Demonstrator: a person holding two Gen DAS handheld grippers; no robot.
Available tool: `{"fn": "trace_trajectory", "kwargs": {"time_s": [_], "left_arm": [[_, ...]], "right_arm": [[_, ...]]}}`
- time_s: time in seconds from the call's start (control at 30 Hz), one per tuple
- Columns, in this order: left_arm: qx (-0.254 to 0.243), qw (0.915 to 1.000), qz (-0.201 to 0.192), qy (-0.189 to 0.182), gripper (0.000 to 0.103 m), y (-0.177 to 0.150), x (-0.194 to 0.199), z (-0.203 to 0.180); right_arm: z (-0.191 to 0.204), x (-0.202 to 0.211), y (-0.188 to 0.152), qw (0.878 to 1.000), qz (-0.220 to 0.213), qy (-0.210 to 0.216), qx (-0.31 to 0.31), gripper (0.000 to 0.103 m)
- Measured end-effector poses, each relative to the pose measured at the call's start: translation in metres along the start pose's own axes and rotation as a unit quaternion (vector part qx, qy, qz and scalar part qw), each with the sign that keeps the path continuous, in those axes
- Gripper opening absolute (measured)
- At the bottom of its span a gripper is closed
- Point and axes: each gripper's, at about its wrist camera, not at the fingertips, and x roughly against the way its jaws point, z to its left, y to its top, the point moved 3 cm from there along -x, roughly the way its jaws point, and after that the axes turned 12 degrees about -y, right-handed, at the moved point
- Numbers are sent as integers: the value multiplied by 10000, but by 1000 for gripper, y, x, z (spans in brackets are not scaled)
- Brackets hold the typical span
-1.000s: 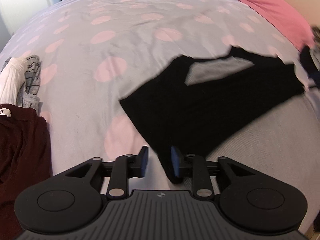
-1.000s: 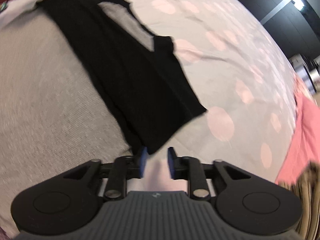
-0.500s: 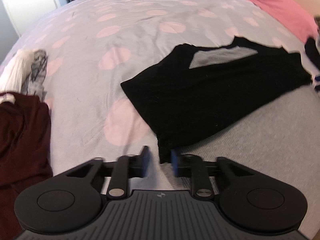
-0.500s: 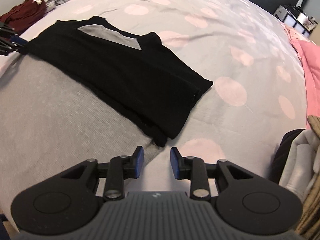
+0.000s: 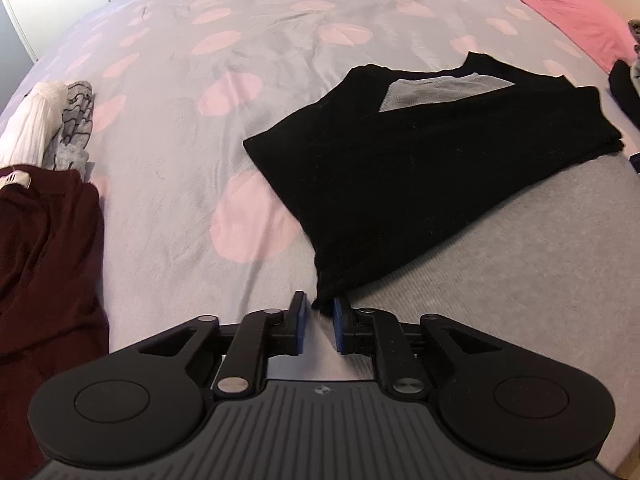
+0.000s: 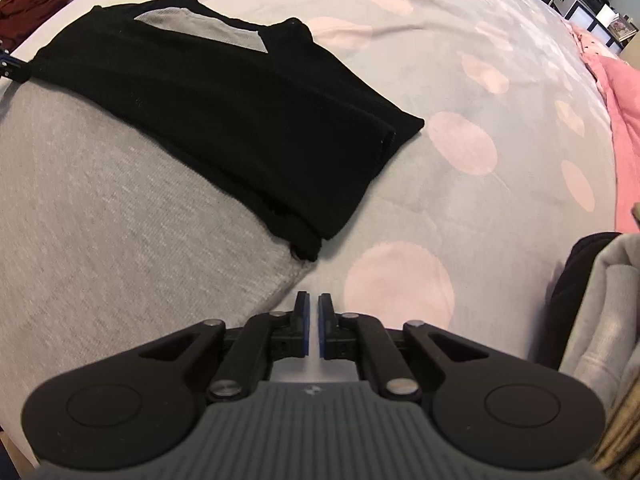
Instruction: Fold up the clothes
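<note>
black knit top (image 5: 420,184) folded flat; left hand-held gripper (image 5: 319,326) parted, right hand-held gripper (image 6: 313,326) nearly closed, empty.

1. Soft, even daylight is cast over the bed (image 5: 280,92); shadows are faint.
2. Strong fisheye bending is seen at the edges.
3. Detail is lost in the black garment (image 6: 224,112).
4. Slight blur is seen at the margins.
</note>
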Motion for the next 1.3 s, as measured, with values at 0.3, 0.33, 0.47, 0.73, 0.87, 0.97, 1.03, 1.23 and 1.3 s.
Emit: {"fn": "trace_trajectory", "kwargs": {"time_s": [0.3, 0.33, 0.47, 0.73, 0.87, 0.97, 1.03, 1.23, 1.3], "left_arm": [[88, 9985, -288, -463, 31, -47, 49, -19], [71, 9980, -326, -544, 35, -55, 54, -23], [81, 9968, -260, -756, 38, -91, 69, -44], [508, 9923, -159, -1116, 38, -161, 96, -77], [400, 9926, 435, -1057, 38, -185, 89, -95], [522, 9896, 729, -1121, 38, -196, 80, -102], [586, 9883, 946, -1046, 38, -204, 69, -105], [698, 9856, 1198, -972, 38, -212, 48, -106], [797, 9851, 1098, -1053, 38, -210, 48, -105]], "right_arm": [[2, 46, -29, 9986, -406, 330, -102, 42], [4, 51, -33, 9982, -420, 412, -126, 44], [15, 63, -49, 9950, -191, 836, -512, 48], [57, 91, -99, 9754, 122, 1841, -1204, 52], [73, 93, -118, 9723, 459, 1899, -1286, 64], [83, 90, -131, 9704, 749, 1849, -1362, 64], [90, 89, -140, 9686, 942, 1815, -1412, 64], [110, 85, -166, 9610, 1519, 1708, -1557, 64], [116, 84, -175, 9576, 1710, 1671, -1604, 64]]}}
